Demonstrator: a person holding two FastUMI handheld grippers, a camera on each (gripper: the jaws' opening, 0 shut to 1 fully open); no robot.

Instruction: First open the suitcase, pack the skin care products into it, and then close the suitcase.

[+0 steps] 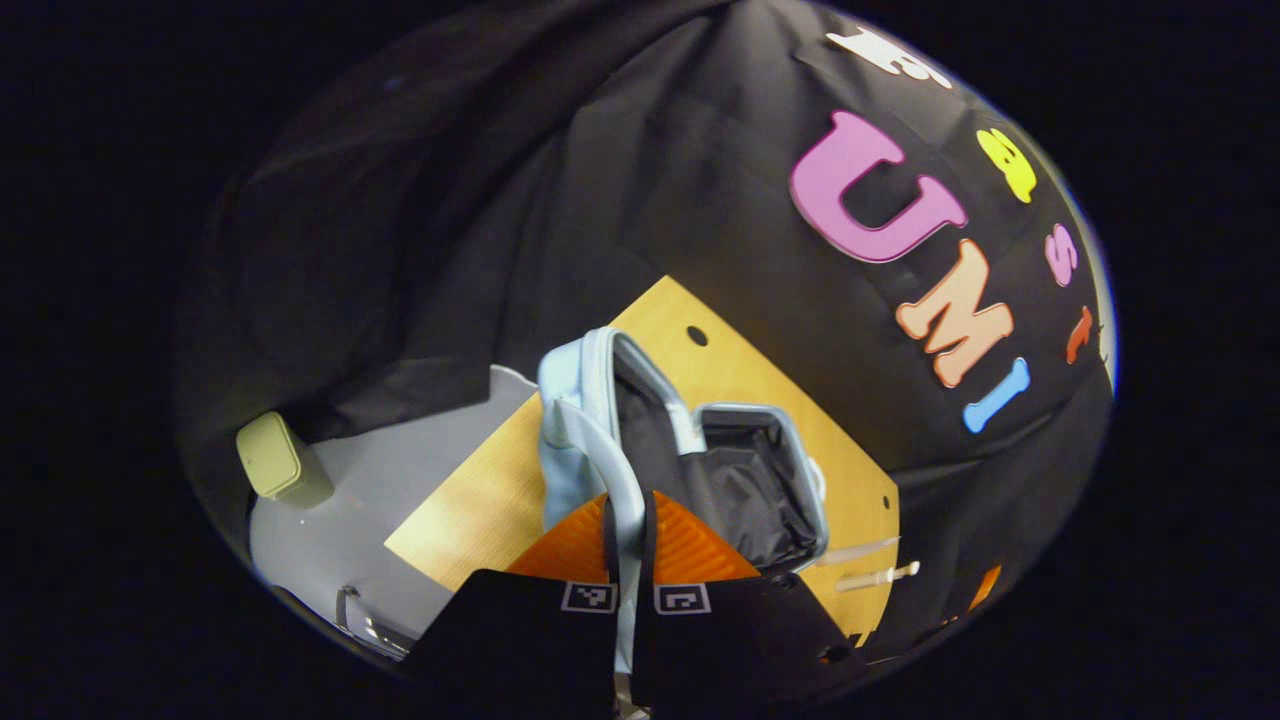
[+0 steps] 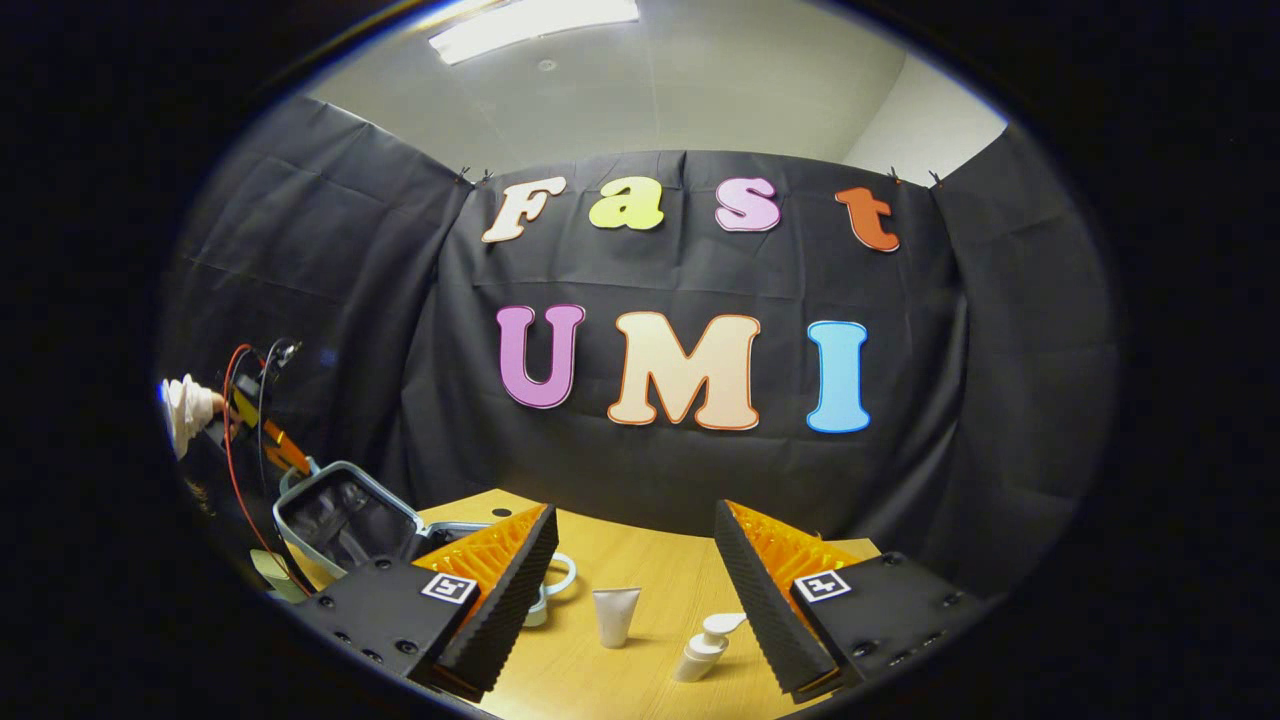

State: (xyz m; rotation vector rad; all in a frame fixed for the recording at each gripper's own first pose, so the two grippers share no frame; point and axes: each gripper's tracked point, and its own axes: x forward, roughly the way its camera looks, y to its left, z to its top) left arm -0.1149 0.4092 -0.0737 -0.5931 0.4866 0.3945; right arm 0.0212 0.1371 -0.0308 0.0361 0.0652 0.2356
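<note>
In the left gripper view, the left tool (image 1: 628, 535) sat at the bottom centre of the frame with its two fingers pressed onto the pale blue rim of the suitcase lid (image 1: 600, 440), the rim running down through the narrow gap between them. The suitcase (image 1: 760, 480) stood open on the wooden desk (image 1: 740, 370), its dark lined tray lying just right of centre and the raised lid standing to the left of it. At the lower right of that view, past the tray's edge, a white tube (image 1: 850, 551) and a white pump bottle (image 1: 880, 576) lay on the desk close together. A pale green box (image 1: 280, 458) stood at the left of the frame on a grey floor (image 1: 380, 490). In the right gripper view, the right tool (image 2: 632, 560) hung above the desk (image 2: 640, 560) with its fingers spread wide and nothing between them. Between those fingers, farther off, the tube (image 2: 614, 616) stood on its cap near bottom centre, and the pump bottle (image 2: 705, 645) stood just to its right. At the lower left of this view the open suitcase (image 2: 345, 515) showed its dark inside, with the other tool (image 2: 272, 440) at its upper rim and a gloved hand (image 2: 187, 405) behind it at the left edge.
</note>
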